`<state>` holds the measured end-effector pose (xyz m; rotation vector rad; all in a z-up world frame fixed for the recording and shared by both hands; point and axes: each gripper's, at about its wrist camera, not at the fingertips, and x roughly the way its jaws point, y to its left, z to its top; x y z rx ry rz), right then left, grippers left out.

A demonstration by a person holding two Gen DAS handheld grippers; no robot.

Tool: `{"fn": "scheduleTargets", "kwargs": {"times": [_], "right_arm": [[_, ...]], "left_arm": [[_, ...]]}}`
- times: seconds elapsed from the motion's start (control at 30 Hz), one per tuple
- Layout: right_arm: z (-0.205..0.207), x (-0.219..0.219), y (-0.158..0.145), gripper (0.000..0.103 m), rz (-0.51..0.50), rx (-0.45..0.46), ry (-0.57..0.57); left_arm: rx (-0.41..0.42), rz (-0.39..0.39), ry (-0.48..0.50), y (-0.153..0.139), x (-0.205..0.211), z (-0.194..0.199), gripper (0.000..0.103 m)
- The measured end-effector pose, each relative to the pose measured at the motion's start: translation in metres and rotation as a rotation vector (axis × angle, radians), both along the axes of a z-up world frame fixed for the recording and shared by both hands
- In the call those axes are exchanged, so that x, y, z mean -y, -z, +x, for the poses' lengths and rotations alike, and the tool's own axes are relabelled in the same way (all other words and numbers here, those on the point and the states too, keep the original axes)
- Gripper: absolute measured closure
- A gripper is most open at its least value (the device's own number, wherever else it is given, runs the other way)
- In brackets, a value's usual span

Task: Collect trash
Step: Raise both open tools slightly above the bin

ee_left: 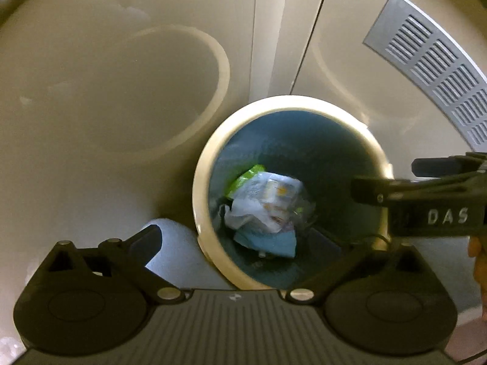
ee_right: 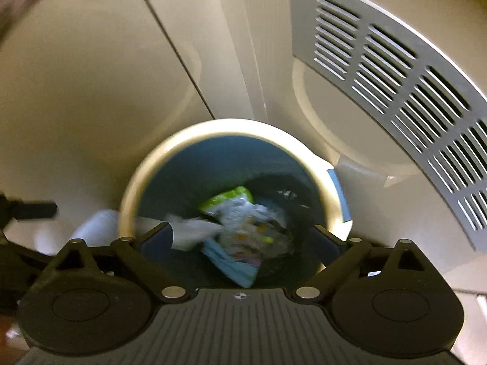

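Observation:
A round bin with a cream rim [ee_left: 207, 164] and a blue inside stands below both grippers. In it lie a green wrapper [ee_left: 246, 176], crumpled clear and white packaging [ee_left: 268, 203] and a blue piece [ee_left: 271, 243]. My left gripper [ee_left: 246, 243] hangs over the bin's near edge, open, with nothing between its fingers. My right gripper [ee_right: 243, 237] is over the same bin [ee_right: 131, 191], open wide. A blurred white scrap [ee_right: 194, 234] sits by its left finger; whether they touch I cannot tell. In the left wrist view the right gripper [ee_left: 383, 176] reaches in from the right.
A grey slotted vent grille [ee_right: 395, 91] runs along the right of the pale beige surface, also at the upper right in the left wrist view, grille [ee_left: 441, 70]. A pale white object [ee_left: 173, 243] lies left of the bin. A hand [ee_left: 479, 261] shows at the right edge.

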<state>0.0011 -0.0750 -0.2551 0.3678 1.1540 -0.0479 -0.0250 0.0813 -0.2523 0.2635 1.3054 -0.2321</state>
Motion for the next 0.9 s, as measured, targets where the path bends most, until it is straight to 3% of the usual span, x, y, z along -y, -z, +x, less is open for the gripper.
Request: {"fn": "scheduleTargets", "kwargs": {"times": [0.23,0.43,0.9], "right_arm": [[-0.033,0.0,-0.043,0.006,-0.015,0.086,0.01],[-0.073,-0.01,-0.08,0.005,-0.131,0.173,0.019],[-0.132,-0.022,-0.113,0.003,-0.268,0.269,-0.014]], "left_arm": [[0.051,-0.008,0.024,-0.028,-0.001,-0.031,0.0],[0.143,-0.003,0.051,-0.058,-0.007,-0.067,0.0],[0.29,0.02,0.059,-0.101,-0.008,-0.105,0.0]]}}
